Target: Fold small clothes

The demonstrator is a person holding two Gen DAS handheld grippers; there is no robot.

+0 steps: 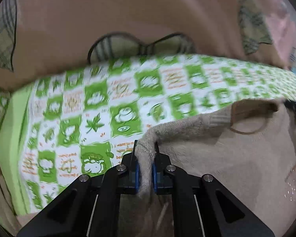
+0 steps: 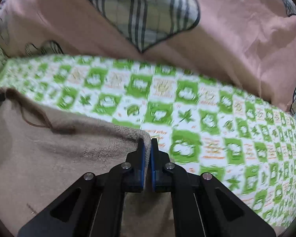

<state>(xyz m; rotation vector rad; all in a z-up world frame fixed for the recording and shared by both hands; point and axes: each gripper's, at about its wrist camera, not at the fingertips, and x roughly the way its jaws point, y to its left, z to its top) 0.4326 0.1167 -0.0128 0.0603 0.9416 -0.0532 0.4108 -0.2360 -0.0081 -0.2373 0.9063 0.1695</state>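
Beige knit fabric, a small sweater (image 1: 236, 148) by its ribbed edge and fuzzy weave, fills the lower right of the left wrist view and the lower left of the right wrist view (image 2: 59, 154). At the lower centre of the left view, the left gripper (image 1: 146, 158) is clamped on a bunched corner of that sweater, the cloth squeezed between the blue pads (image 1: 136, 174) and rising in a twisted roll above the black fingertips. At the lower centre of the right view, the right gripper (image 2: 147, 152) is likewise closed on the sweater's other corner, a thin fold of knit pinched between its blue pads (image 2: 142, 165). From each grip the garment's top edge runs off toward the frame's side, and a thin brown loop of thread (image 2: 32, 118) lies on it in the left part of the right view; a similar loop shows at the right of the left view, near what looks like an opening in the knit. Behind the sweater, across the middle of both views, spreads a green-and-white checked sheet (image 1: 84, 114) printed with leaves and cartoon figures, blurred. Above it, filling the top of both frames, lies a pink quilt (image 2: 236, 39) carrying plaid heart patches (image 2: 142, 9). No container appears in either view.
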